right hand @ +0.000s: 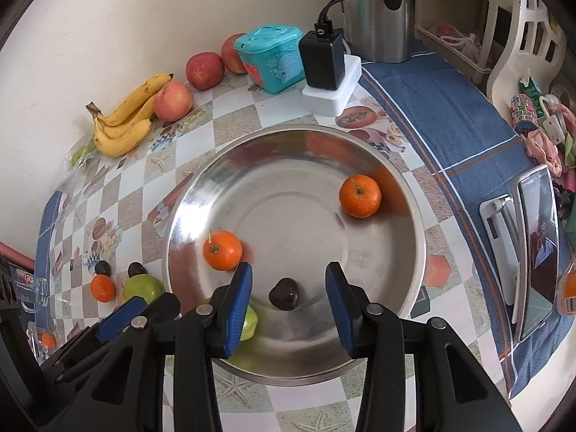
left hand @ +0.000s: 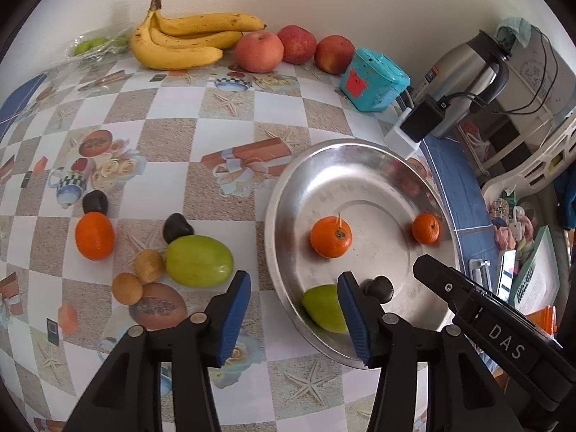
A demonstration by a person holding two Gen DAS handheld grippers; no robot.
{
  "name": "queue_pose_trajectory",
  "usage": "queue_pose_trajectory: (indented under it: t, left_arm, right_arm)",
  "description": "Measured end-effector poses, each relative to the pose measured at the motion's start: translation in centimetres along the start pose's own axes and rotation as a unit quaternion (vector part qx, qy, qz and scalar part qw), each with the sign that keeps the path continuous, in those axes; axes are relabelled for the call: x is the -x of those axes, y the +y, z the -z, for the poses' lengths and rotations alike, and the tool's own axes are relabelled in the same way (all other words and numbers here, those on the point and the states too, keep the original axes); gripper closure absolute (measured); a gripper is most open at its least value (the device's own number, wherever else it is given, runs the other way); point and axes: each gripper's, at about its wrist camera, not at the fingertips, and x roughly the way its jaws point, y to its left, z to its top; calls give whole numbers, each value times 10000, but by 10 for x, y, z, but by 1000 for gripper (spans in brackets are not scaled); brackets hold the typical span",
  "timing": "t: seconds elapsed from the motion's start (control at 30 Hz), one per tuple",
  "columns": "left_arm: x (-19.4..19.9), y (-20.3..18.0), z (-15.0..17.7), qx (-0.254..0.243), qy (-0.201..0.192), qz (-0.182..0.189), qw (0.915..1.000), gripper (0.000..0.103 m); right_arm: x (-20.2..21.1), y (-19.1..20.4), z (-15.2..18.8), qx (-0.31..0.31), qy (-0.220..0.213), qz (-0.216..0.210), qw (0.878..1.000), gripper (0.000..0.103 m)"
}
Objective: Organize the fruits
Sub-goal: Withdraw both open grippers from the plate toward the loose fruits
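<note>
Hovering unclenched, the right tool [right hand: 288, 302] brackets a dark fruit [right hand: 285, 293] at the steel bowl's [right hand: 414, 252] six o'clock, apparently just deposited. The left tool [left hand: 293, 309], also empty, spans the bowl's rim beside a green fruit [left hand: 320, 306].

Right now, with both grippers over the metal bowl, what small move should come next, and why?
Probably swing the left gripper, open and empty, left toward the green fruit on the table. The bowl already holds two oranges, a green fruit and a dark one; more loose fruit waits outside.

We find a home kitchen: patterned oilcloth table [left hand: 172, 115], steel kettle [left hand: 464, 72], bananas [left hand: 187, 39], apples [left hand: 297, 45] against the wall.
</note>
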Motion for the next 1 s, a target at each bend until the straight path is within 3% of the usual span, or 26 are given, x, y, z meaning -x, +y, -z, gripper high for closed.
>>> queue_pose_trajectory:
  t: [0.57,0.83,1.0]
  left_arm:
    - [11,20,-3,209,-73,25,9998,48]
    - [18,61,-11,826,-53,-235,9963,48]
    - [28,102,-16,1371,-111,-486,9893,48]
  right_arm:
    - [3,17,2,142,-31,0,9999,59]
    - [-2,36,5,320,-12,-128,9994,59]
    - [-4,57,8,523,-6,-233,9984,59]
